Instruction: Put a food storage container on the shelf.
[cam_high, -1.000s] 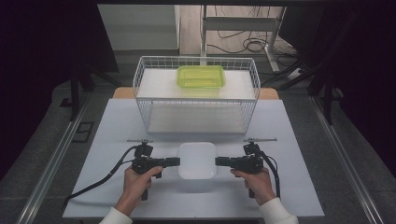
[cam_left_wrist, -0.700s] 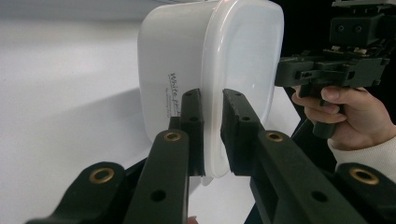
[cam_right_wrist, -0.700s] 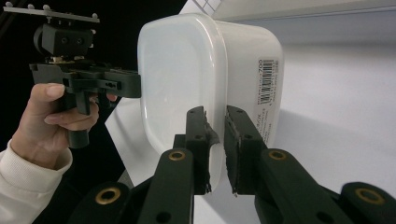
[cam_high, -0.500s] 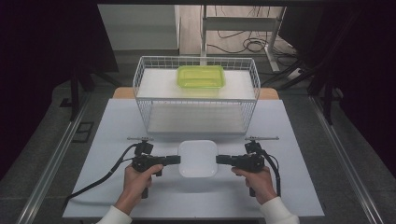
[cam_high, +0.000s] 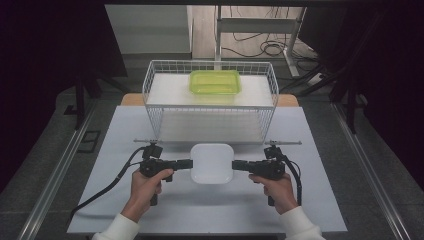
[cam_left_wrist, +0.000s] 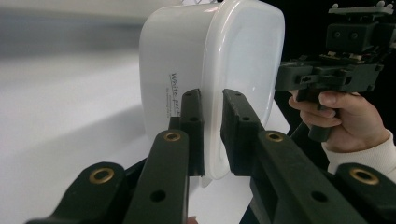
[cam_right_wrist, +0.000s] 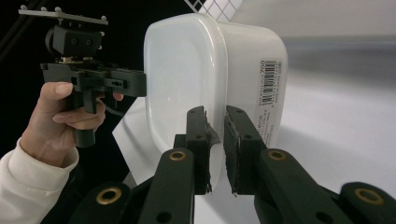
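1. The left gripper (cam_left_wrist: 212, 135) is closed on the rim of the white container (cam_left_wrist: 224, 70); in the left gripper view its two black jaws rise from the bottom of the frame and pinch the projecting lip at centre.
2. The right gripper (cam_right_wrist: 215, 144) is likewise clamped on the opposite rim of the same container (cam_right_wrist: 187, 70), as seen at the lower centre of the right gripper view.
3. In the high view the container (cam_high: 212, 162) is seen at lower centre of the frame, between the left gripper (cam_high: 187, 163) and the right gripper (cam_high: 236, 164), over the white table (cam_high: 210, 210).
4. Details missing from the high view are given by the gripper views: handwritten lettering on the container's side in the left gripper view, and a barcode label in the right gripper view.
5. The opposite gripper and the hand holding it are shown in each gripper view: at the upper right in the left gripper view, at the upper left in the right one.
6. A white wire basket (cam_high: 210, 107) is shown above centre in the high view, with a green container (cam_high: 215, 81) on its top.
7. The handwriting is partly hidden by a jaw and cannot be read in full; the barcode text is too small to read. It cannot be told whether the container rests on the table or is lifted.
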